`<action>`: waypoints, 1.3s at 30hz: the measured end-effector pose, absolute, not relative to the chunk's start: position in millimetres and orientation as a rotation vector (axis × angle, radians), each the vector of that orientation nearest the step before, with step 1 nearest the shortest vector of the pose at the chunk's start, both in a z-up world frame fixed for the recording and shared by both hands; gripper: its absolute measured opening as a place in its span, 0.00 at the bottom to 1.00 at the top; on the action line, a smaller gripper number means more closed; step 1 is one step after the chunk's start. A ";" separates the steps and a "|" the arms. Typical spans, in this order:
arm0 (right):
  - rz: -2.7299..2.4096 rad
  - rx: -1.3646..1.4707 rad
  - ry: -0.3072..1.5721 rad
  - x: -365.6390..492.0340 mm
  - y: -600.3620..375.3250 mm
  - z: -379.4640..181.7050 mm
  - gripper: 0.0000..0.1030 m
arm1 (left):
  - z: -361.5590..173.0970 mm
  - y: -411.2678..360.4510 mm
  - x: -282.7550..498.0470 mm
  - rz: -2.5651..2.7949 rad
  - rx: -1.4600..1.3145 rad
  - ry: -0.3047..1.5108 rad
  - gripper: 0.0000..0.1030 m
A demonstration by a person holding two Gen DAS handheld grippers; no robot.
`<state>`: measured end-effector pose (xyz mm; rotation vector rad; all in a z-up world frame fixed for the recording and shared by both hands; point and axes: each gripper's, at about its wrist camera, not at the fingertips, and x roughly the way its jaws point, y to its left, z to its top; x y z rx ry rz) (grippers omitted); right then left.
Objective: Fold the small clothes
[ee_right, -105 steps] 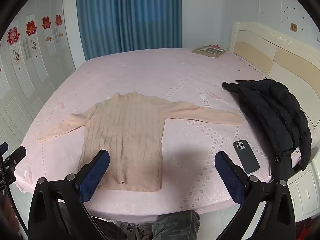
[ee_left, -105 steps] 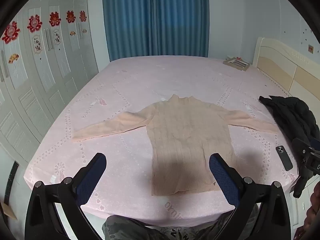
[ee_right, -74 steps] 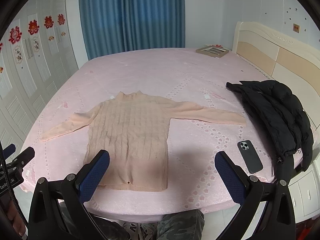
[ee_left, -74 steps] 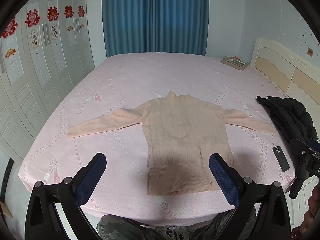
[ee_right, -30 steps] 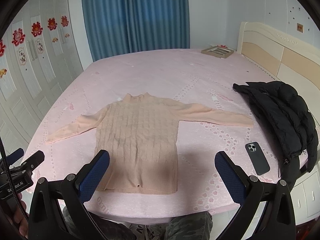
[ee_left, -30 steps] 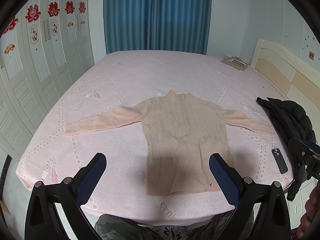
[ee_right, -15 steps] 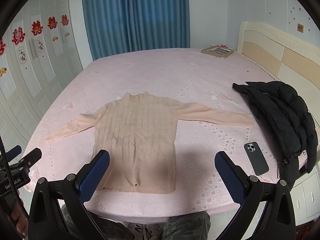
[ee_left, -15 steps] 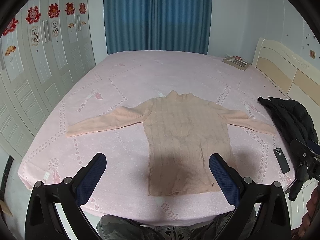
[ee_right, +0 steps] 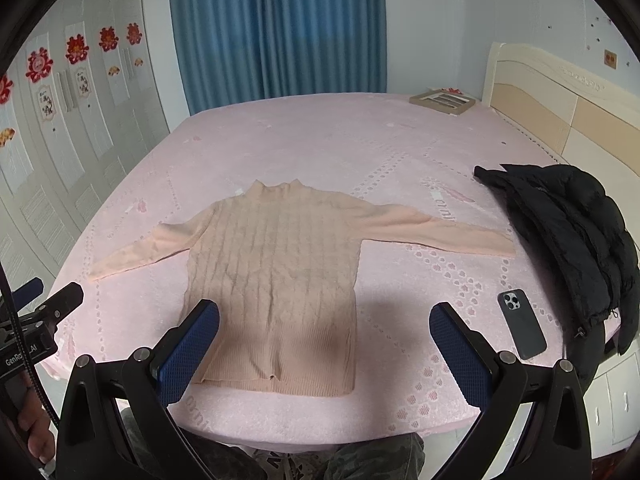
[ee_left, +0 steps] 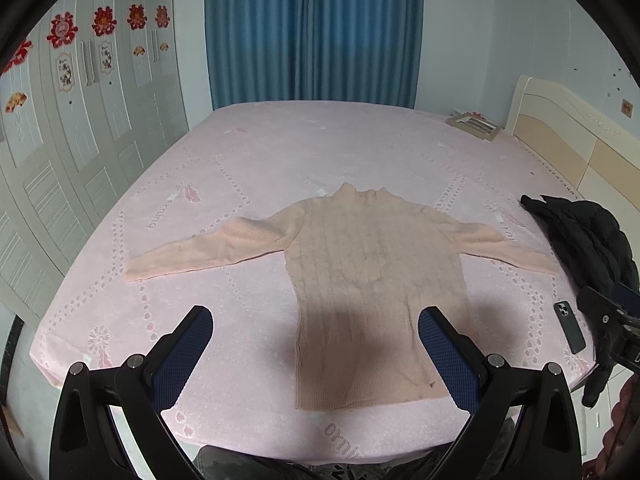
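Observation:
A peach cable-knit sweater (ee_left: 372, 280) lies flat on the pink bed (ee_left: 280, 152), collar away from me, both sleeves spread out to the sides. It also shows in the right wrist view (ee_right: 276, 272). My left gripper (ee_left: 316, 320) is open and empty, held above the near bed edge over the sweater's hem. My right gripper (ee_right: 324, 320) is open and empty, above the hem's right side. Neither touches the cloth.
A black jacket (ee_right: 568, 232) lies at the bed's right edge, with a dark phone (ee_right: 520, 324) beside it. A picture frame (ee_right: 444, 100) sits at the far right corner. White wardrobe doors (ee_left: 60, 152) stand left, the headboard (ee_right: 560, 112) right.
Both grippers drifted slightly, so the sweater shifts a little in view. The sweater itself has not moved and both grippers stay open.

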<state>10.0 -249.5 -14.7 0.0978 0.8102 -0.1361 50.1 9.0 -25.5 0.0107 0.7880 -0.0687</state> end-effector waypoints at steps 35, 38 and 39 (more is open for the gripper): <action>-0.151 0.070 0.953 154.9 -235.9 -200.1 0.82 | -255.5 294.3 250.4 0.272 -0.643 0.936 0.81; -0.174 0.096 0.964 154.3 -239.9 -208.2 0.82 | -266.8 324.9 253.2 0.352 -0.745 0.881 0.81; -0.182 0.105 0.964 154.1 -242.0 -209.9 0.82 | -271.1 334.4 254.7 0.362 -0.775 0.859 0.79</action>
